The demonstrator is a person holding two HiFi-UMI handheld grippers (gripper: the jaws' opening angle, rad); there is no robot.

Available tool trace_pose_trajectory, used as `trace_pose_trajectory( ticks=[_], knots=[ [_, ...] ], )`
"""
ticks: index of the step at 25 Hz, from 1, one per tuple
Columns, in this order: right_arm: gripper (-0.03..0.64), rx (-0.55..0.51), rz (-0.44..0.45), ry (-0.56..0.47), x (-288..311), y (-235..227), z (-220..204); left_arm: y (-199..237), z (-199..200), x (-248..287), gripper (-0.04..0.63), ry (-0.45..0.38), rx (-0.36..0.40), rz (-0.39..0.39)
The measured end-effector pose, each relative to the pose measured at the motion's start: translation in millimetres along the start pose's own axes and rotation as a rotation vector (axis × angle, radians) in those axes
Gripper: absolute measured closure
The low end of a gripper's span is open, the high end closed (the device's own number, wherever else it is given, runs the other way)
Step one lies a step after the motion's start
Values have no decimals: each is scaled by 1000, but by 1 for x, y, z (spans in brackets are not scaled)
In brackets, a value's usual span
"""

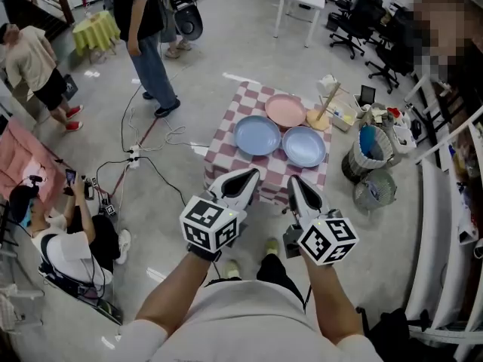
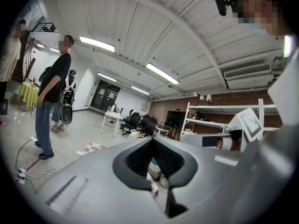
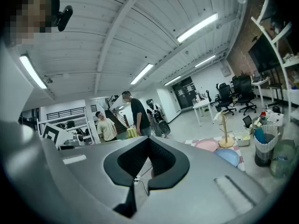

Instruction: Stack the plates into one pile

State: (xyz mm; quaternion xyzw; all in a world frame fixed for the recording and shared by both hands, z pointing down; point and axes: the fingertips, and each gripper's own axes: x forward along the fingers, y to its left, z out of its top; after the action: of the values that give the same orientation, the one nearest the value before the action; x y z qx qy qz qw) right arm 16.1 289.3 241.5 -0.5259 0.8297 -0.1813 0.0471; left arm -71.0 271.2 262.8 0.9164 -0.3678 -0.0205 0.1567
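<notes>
We hold the left gripper (image 1: 251, 175) (image 2: 152, 140) and right gripper (image 1: 293, 180) (image 3: 148, 139) close to our body, side by side, near of the table (image 1: 226, 150). Both have their jaws clenched together with nothing between them. On the checked cloth three plates lie apart, unstacked: the pink plate (image 1: 285, 110) (image 3: 206, 144) at the far side, the left blue plate (image 1: 257, 135) and the right blue plate (image 1: 304, 146) (image 3: 228, 156) nearer us, their rims just beside each other.
</notes>
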Motion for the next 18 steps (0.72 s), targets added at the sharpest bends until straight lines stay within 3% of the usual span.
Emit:
trace_pose_trajectory(
  ticks=[7, 18],
  knots=[
    [607, 66, 16, -26, -3, -7, 3, 4, -1, 1, 589, -22, 2, -3],
    [607, 40, -15, -70, -1, -8, 7, 10, 7, 0, 589, -65, 39, -4]
  ],
)
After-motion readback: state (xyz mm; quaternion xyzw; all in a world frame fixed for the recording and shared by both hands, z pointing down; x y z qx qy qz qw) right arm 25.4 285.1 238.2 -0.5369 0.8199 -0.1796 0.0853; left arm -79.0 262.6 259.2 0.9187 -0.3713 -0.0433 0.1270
